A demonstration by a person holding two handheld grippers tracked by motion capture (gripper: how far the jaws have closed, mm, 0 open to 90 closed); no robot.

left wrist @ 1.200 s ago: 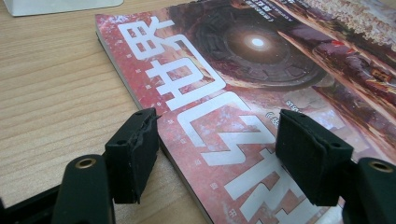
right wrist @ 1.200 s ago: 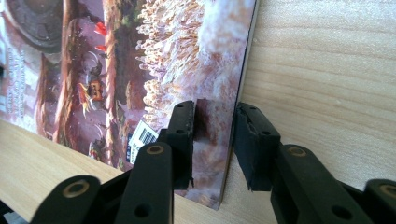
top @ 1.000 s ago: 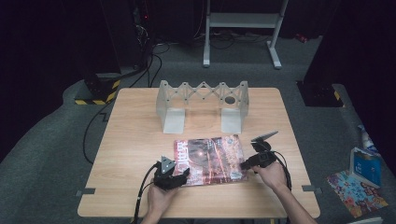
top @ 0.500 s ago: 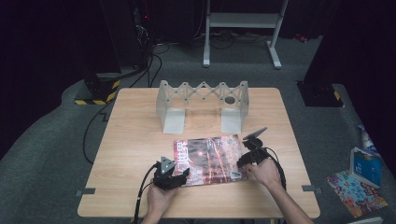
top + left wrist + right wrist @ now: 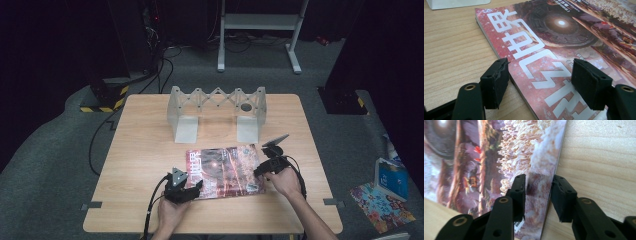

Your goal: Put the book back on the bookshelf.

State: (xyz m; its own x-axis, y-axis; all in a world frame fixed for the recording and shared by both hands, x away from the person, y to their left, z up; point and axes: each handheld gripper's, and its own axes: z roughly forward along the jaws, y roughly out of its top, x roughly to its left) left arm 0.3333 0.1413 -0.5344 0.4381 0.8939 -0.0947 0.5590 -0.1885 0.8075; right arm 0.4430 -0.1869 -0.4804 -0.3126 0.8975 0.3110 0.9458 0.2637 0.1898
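I see bare desk (image 5: 145,145) left of the magazine (image 5: 225,170). Beyond it, the grey rack (image 5: 217,107) blocks my way forward.

Wooden table with a magazine and a grey rack on it

The light wooden table (image 5: 145,150) stands on grey carpet and carries two things. A magazine (image 5: 225,171) with a reddish cover and large white lettering lies flat near the front edge, closed, its spine towards the left. A grey folding rack (image 5: 216,111) with a zigzag lattice top stands towards the back of the table on two flat feet, well apart from the magazine. The wood shows pale grain in the gripper views, just beside the magazine's edges.
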